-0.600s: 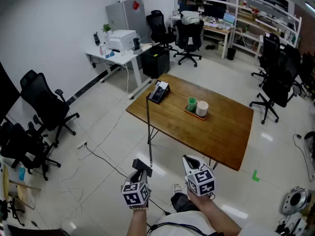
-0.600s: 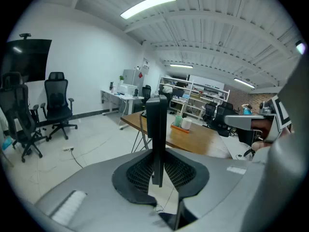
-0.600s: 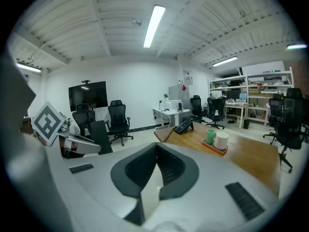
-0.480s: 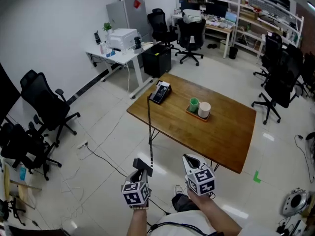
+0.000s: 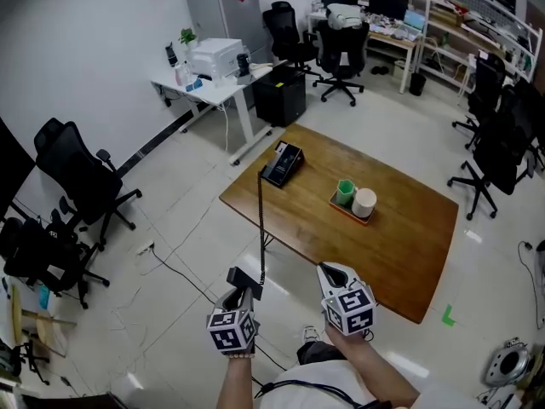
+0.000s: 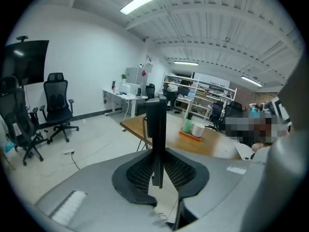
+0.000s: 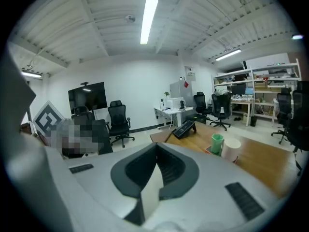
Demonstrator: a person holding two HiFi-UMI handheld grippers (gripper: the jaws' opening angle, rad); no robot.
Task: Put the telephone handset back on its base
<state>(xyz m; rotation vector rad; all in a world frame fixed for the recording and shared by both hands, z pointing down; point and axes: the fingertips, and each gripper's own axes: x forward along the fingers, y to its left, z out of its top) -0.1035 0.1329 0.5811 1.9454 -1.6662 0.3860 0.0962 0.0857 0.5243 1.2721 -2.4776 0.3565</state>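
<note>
The black telephone handset (image 6: 156, 129) stands upright between the pads of my left gripper (image 6: 157, 170), which is shut on it. In the head view that gripper (image 5: 242, 285) hangs low over the floor, short of the wooden table (image 5: 387, 241). A coiled cord (image 5: 260, 224) runs from the handset up to the black phone base (image 5: 283, 164) at the table's far left corner. My right gripper (image 5: 329, 273) is beside the left one, shut with nothing in it (image 7: 157, 151). The base (image 7: 184, 128) also shows ahead in the right gripper view.
A small tray with a green cup (image 5: 344, 192) and a white cup (image 5: 364, 202) sits mid-table, right of the base. Black office chairs (image 5: 81, 186) stand at the left, a white desk with a printer (image 5: 213, 58) behind the table, cables on the floor (image 5: 170, 267).
The head view has shifted: table and phone base sit slightly lower and further right in the picture. Both grippers keep their places side by side, and the left still holds the handset.
</note>
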